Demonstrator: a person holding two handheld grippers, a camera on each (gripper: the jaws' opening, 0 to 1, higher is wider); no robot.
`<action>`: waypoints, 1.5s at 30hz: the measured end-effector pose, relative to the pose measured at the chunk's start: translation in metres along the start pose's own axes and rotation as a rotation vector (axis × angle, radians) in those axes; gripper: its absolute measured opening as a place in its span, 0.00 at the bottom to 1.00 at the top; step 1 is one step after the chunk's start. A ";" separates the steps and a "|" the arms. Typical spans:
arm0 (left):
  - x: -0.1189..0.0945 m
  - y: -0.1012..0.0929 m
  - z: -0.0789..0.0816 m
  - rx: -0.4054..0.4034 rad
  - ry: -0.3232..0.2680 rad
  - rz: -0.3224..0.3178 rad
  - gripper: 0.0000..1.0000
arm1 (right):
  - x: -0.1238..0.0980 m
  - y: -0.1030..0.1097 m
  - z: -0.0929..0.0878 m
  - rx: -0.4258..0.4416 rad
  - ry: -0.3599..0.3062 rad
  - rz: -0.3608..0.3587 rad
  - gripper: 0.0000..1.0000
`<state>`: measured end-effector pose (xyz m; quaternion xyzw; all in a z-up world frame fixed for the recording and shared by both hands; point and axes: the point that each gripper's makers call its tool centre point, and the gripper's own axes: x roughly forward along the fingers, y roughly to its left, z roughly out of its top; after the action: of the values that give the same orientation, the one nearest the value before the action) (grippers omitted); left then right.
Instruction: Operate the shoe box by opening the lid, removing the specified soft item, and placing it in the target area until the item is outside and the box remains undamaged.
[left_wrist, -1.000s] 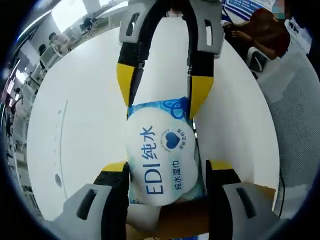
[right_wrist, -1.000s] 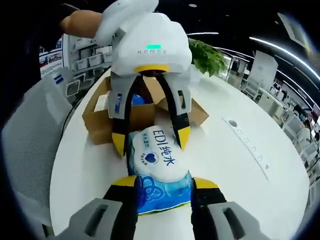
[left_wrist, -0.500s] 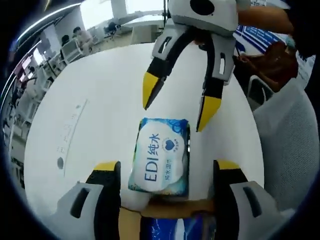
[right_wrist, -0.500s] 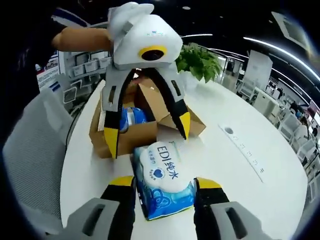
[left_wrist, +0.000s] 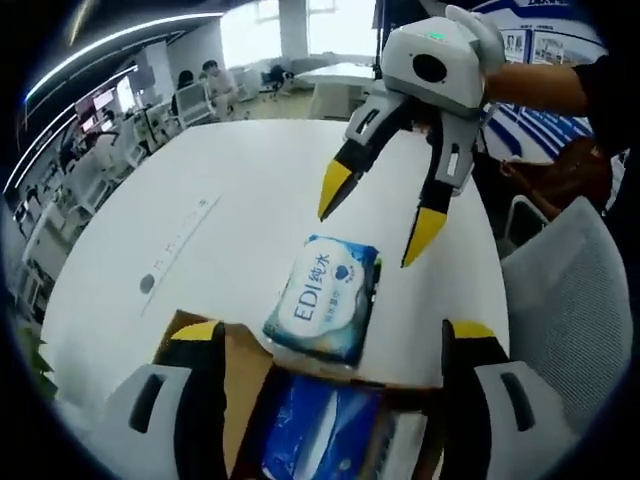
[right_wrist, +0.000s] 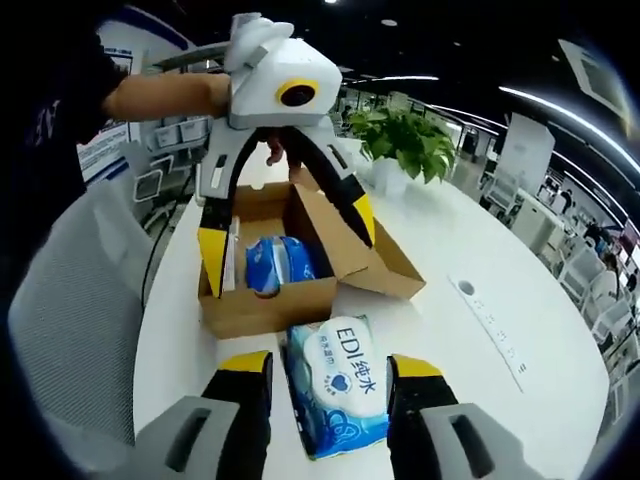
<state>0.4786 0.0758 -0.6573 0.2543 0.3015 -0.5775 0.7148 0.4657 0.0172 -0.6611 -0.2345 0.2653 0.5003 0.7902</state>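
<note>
The EDI wet-wipes pack (right_wrist: 338, 385) is lying flat on the white tabletop (right_wrist: 480, 370) just outside the open cardboard shoe box (right_wrist: 270, 300), both claws, left claw (right_wrist: 285, 230) and right claw (left_wrist: 382, 222), hanging spread and empty above, so the pack looks placed.

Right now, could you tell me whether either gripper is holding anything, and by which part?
Nothing is held. Both the left gripper and the right gripper have open jaws, and the wipes pack lies free on the table.
</note>
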 end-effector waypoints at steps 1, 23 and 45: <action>-0.003 0.000 -0.002 -0.007 -0.004 0.009 0.93 | 0.001 0.001 0.002 -0.003 0.000 0.000 0.42; -0.087 -0.010 -0.033 -0.139 -0.212 0.226 0.99 | 0.037 0.037 0.054 -0.106 -0.027 0.051 0.40; -0.152 -0.053 -0.084 -0.257 -0.341 0.475 0.99 | 0.077 0.053 0.088 -0.188 -0.070 0.006 0.35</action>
<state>0.3926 0.2274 -0.6056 0.1247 0.1802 -0.3858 0.8962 0.4608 0.1447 -0.6511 -0.2892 0.1901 0.5332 0.7720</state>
